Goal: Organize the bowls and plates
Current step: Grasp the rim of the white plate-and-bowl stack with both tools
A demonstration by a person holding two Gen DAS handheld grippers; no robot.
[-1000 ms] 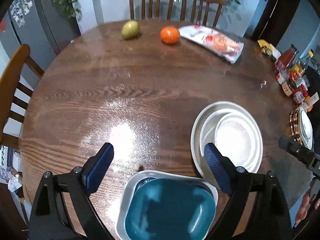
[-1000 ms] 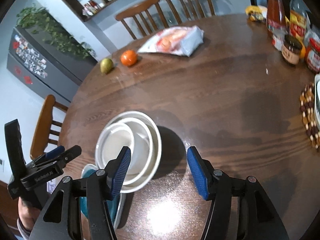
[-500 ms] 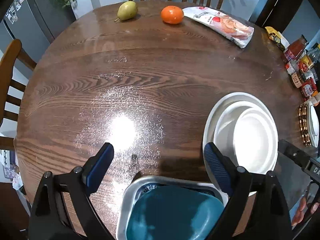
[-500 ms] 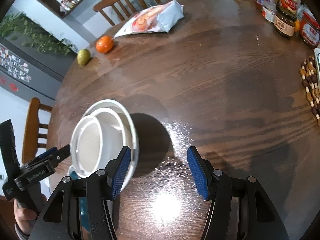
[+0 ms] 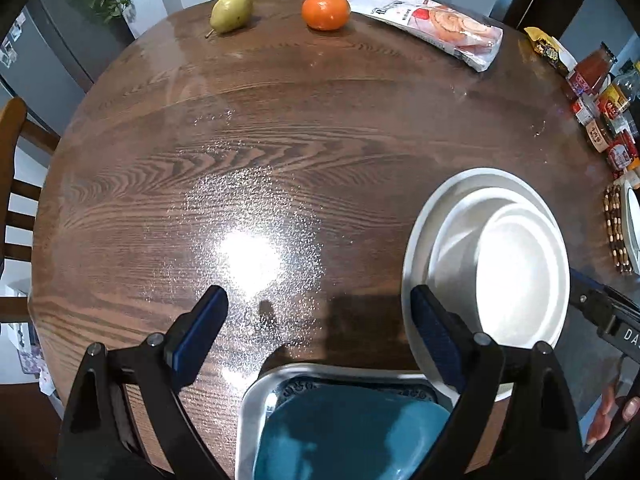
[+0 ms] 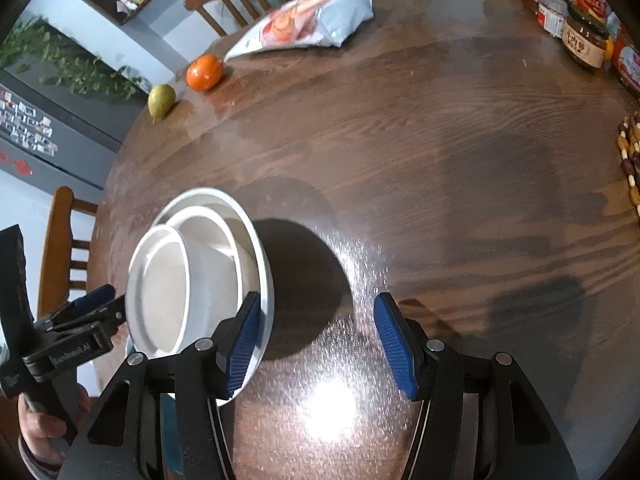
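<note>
White stack — a small bowl nested in a bigger bowl, both sitting on a white plate — is resting on the wooden table toward its near edge; nesting like this is probably saving space, the sorting step looking half done. Just beside the stack, nearer the table edge, a teal bowl is sitting in a grey square plate, likely the next set to handle.

Right gripper is hovering with jaws spread, nothing between them — its left pad is sitting just over the stack's plate rim, contact unclear. Left gripper is also spread wide and empty, hanging above the teal bowl, its right finger overlapping the stack's near-left rim in view.

Far from the stack, across the table: a pear, an orange, a snack bag. Jars are lining the edge to the stack's right.
</note>
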